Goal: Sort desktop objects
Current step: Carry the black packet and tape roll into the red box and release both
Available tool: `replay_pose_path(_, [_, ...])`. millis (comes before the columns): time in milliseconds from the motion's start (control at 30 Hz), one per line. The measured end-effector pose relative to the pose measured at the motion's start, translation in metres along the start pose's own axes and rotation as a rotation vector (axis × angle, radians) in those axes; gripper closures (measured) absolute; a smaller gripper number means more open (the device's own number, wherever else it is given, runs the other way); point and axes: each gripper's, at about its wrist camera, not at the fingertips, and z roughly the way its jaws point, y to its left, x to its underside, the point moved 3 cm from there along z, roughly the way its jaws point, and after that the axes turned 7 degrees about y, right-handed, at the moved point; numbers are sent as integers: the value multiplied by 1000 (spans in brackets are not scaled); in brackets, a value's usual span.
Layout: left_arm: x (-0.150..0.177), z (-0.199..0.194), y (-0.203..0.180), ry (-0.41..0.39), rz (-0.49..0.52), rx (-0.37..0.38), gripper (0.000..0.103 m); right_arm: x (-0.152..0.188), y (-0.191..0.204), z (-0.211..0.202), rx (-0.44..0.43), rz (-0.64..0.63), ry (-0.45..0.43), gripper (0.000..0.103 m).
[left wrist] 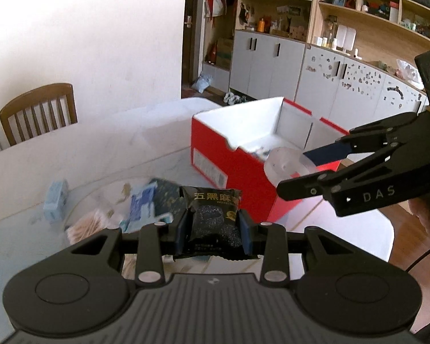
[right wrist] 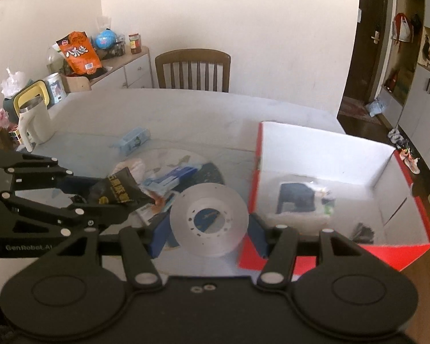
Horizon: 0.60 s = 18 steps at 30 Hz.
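My left gripper is shut on a black snack packet with gold lettering, held up above the table. The same packet shows in the right wrist view, in the left gripper at the left. My right gripper is shut on a clear round plastic case, flat face toward the camera. In the left wrist view the right gripper holds that case over the near corner of an open red box. The box has white inner walls and several items inside.
A pile of blue packets and cotton swabs lies on a round glass plate left of the box. A light blue tissue pack lies farther back. A white jug stands far left; a wooden chair behind the table.
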Motion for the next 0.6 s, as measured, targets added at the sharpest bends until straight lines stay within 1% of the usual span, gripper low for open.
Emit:
replay_pose_path(233, [-31,20,-27,-19,9,-5,68,-4,-41,-5,-7,-17,-8,45])
replay_pose_path(600, [-83,66,-76,-14,96,10,67,-5,-120,2,39,11,11,45])
